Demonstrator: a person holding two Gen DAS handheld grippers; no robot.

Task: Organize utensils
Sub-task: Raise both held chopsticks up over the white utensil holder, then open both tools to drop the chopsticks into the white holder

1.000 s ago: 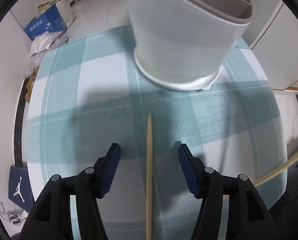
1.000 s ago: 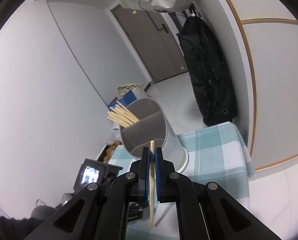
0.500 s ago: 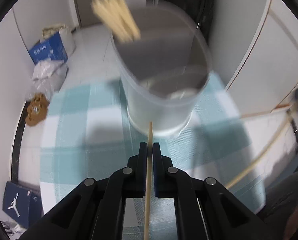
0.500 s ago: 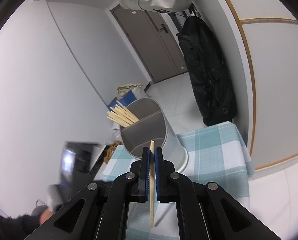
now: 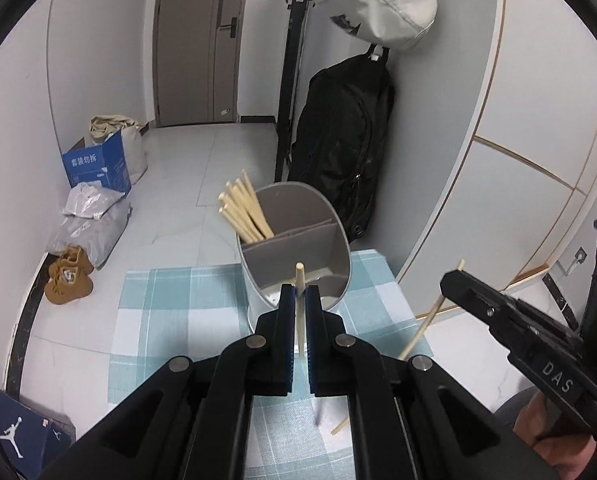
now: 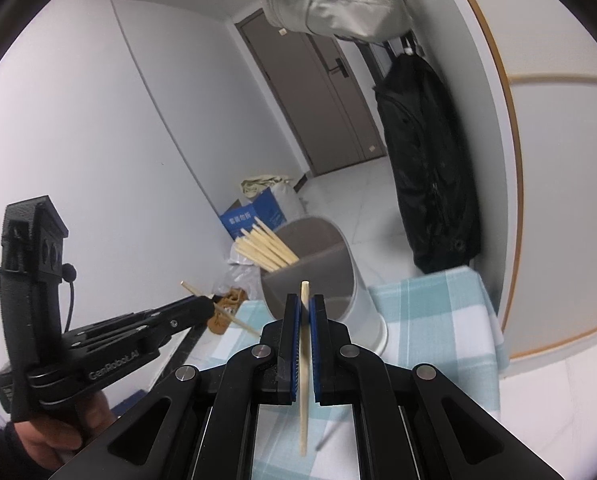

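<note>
Two chopsticks in my tongs, both raised short of the utensil holder.

My left tongs (image 5: 299, 300) are clamped on one chopstick (image 5: 299, 280); my right tongs (image 6: 305, 312) grip a second chopstick (image 6: 304, 344). Ahead, on the checked worktop (image 5: 178, 300), stands the divided holder (image 5: 330, 276): a bundle of chopsticks (image 5: 244, 212) already leans in its left compartment, the nearer compartment looks empty. I judge these two still need dropping in.
</note>
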